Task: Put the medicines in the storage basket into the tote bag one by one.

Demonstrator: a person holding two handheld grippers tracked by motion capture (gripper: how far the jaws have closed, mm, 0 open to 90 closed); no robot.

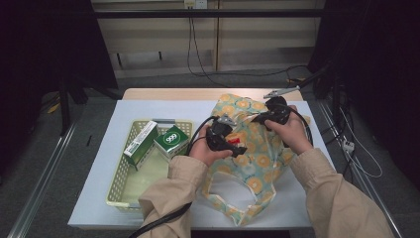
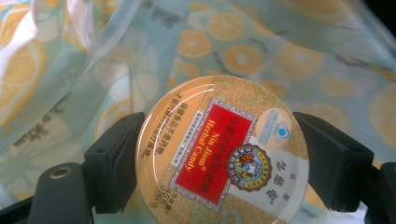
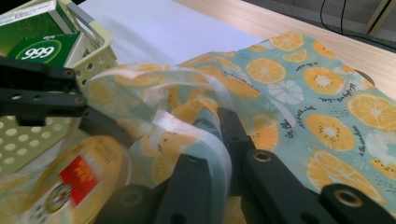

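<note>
Two boxes (image 1: 156, 140) in basket (image 1: 119, 183)

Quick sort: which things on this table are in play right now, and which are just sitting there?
In play:
- left gripper, shut on the round candy tin
- right gripper, shut on the fruit-print bag, pinching its edge

Lying about:
- yellow basket
- green 999 box in the basket
- green-and-white box beside it

Light: table lit evenly from above — surroundings dark.
Glare: white sheen on the candy tin (image 2: 222, 154) lid.
Blur: the tin smeared in the right gripper view — fabric sharp.
</note>
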